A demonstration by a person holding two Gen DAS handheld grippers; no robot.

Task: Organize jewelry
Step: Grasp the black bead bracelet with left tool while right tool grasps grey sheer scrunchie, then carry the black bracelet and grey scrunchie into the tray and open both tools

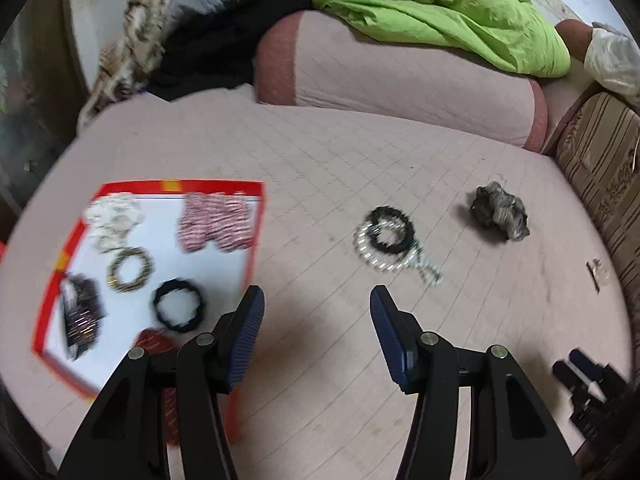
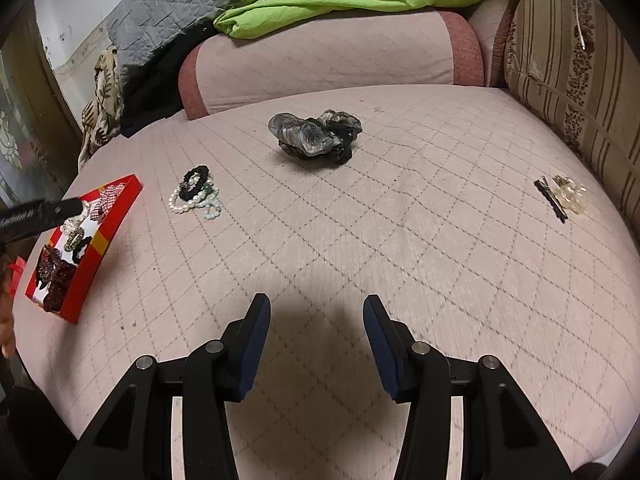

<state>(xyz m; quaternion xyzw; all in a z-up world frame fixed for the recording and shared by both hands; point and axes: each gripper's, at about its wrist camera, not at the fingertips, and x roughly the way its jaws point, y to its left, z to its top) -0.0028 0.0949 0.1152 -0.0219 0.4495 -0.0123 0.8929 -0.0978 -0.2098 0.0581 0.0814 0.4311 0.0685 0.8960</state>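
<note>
Pink quilted bed cover carries everything. At its left edge lies a shallow red cardboard box with white bottom, holding several hair ties and bracelets. Near it a heap of white pearl bracelets with a black hair tie rests on the bed, a grey scrunchie further back. Left claw and right claw are both released, grasping nothing.

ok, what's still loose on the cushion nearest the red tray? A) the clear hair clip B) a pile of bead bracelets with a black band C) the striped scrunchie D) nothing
B: the pile of bead bracelets lies on the cushion just right of the red tray.
</note>
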